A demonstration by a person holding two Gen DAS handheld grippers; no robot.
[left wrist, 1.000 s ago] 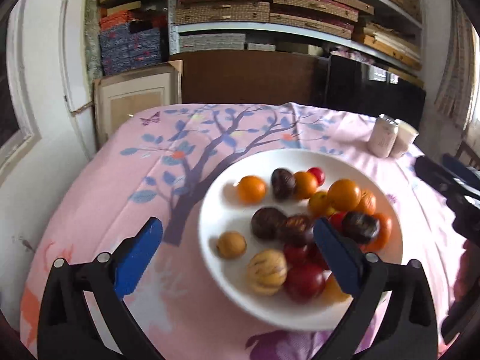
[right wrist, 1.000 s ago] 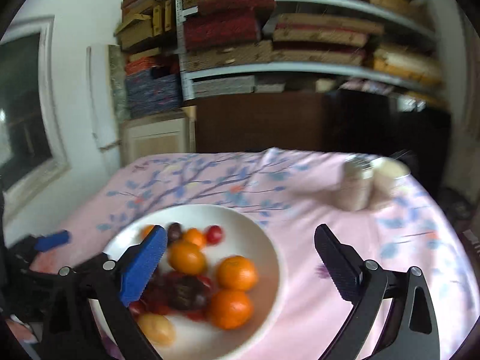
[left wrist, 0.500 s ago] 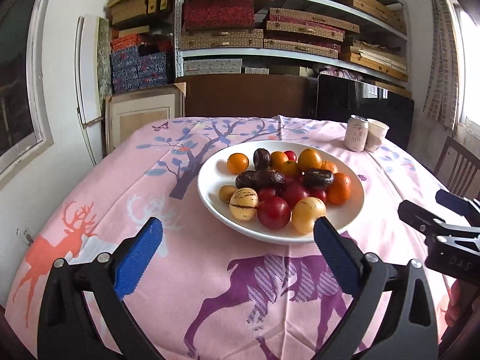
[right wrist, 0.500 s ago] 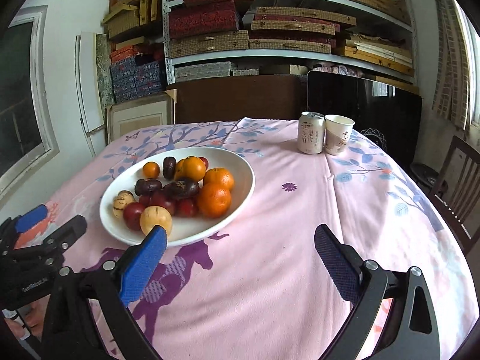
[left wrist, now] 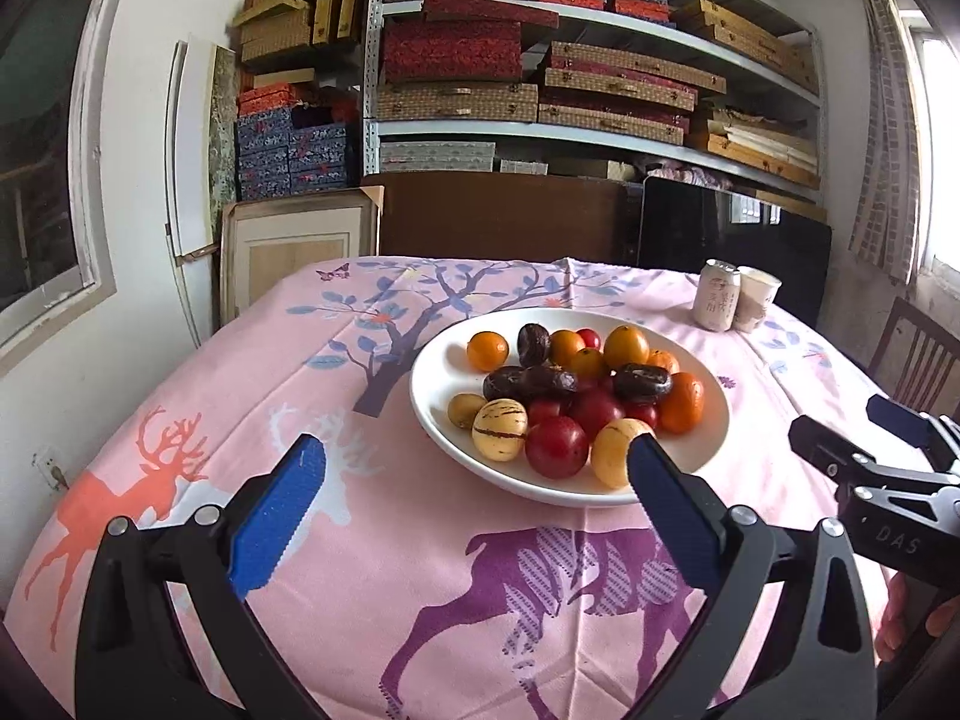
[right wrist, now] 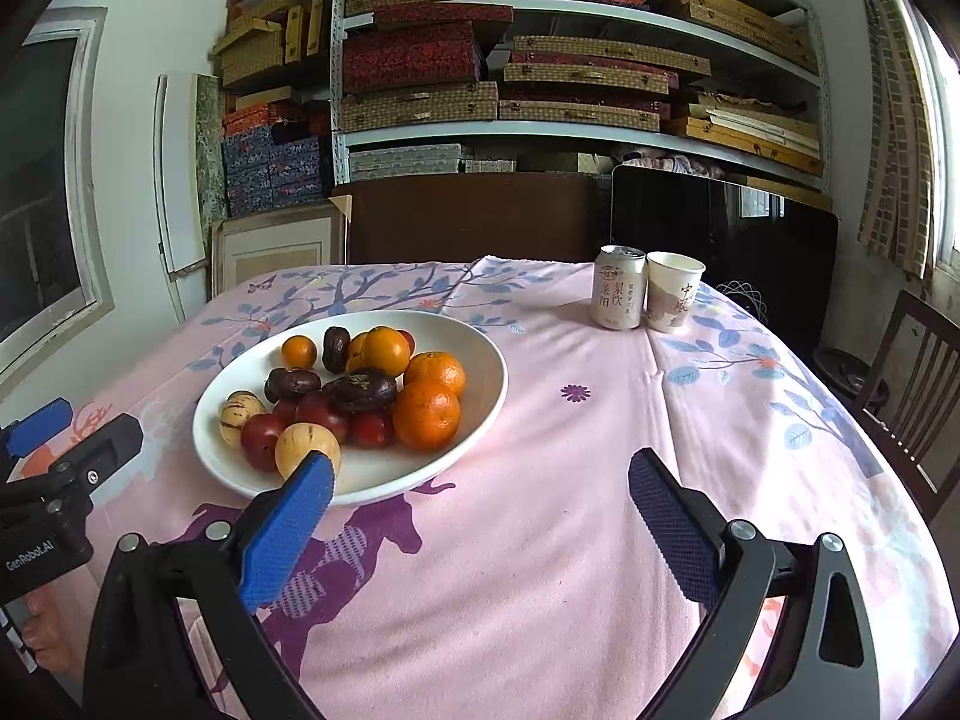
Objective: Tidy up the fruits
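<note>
A white plate (left wrist: pixel 441 363) (right wrist: pixel 480 360) on the pink tablecloth holds mixed fruit: oranges (right wrist: pixel 427 414), red plums (left wrist: pixel 557 447), dark purple fruits (left wrist: pixel 642 383) and pale striped melons (left wrist: pixel 499 429). My left gripper (left wrist: pixel 474 498) is open and empty, above the cloth in front of the plate. My right gripper (right wrist: pixel 480 510) is open and empty, near the plate's front right. Each gripper also shows in the other's view: the right gripper (left wrist: pixel 888 450) at the right edge, the left gripper (right wrist: pixel 66 438) at the left edge.
A drink can (right wrist: pixel 619 294) and a paper cup (right wrist: pixel 673 291) stand together at the table's far right. A wooden chair (right wrist: pixel 912 384) stands at the right. Shelves stacked with boxes (left wrist: pixel 540 78) rise behind the table.
Both grippers have pulled back and lifted away from the plate, so the whole plate and more tablecloth now show. Both stay open.
</note>
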